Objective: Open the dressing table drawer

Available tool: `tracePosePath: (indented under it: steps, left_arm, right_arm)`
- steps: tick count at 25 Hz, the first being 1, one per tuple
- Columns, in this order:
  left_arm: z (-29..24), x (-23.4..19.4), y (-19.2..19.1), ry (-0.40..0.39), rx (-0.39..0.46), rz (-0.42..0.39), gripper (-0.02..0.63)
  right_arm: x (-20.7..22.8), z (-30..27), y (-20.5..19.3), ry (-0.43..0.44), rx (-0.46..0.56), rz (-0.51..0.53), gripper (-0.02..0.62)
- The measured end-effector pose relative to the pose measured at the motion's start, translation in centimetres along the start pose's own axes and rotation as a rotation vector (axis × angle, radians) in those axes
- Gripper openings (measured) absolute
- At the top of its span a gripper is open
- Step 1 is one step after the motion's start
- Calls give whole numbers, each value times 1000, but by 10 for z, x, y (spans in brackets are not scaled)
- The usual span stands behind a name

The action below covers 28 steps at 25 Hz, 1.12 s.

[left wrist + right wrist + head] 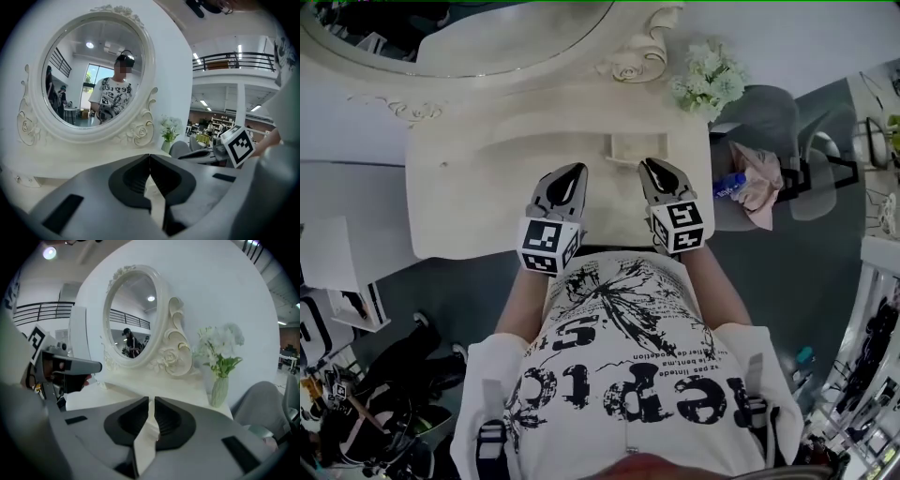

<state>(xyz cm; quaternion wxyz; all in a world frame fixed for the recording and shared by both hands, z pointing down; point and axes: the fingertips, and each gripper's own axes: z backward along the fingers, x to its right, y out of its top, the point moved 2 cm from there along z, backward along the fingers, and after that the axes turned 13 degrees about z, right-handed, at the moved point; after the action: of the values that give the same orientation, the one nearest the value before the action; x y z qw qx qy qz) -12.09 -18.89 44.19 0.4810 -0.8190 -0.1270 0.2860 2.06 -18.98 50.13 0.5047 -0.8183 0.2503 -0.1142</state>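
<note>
The cream dressing table (469,187) stands in front of me with its oval mirror (487,37) at the back. No drawer front shows in any view; the tabletop hides it from above. Both grippers hover side by side over the front middle of the tabletop, touching nothing. My left gripper (574,171) (150,157) has its jaw tips together with nothing in them. On my right gripper (650,166) (150,401) a thin slit shows between the jaws, and nothing is in it. Both point toward the mirror (93,77) (133,317).
A vase of white flowers (708,80) (220,390) stands at the table's back right corner. A small raised box (633,148) sits mid-shelf. Right of the table is a grey chair (773,122) with a pink cloth (759,187) and a blue bottle (729,186).
</note>
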Motion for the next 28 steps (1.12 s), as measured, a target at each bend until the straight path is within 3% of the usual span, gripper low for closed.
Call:
tracePosePath:
  steps: [8, 17, 28]
  left_arm:
    - [-3, 1, 41, 9, 90, -47, 18]
    - [2, 6, 77, 5, 173, -79, 19]
    - [3, 0, 82, 31, 182, -72, 20]
  right_arm:
    - [32, 27, 67, -94, 189, 22, 32]
    - [55, 55, 110, -240, 342, 31, 17]
    - [52, 47, 112, -207, 342, 53, 17]
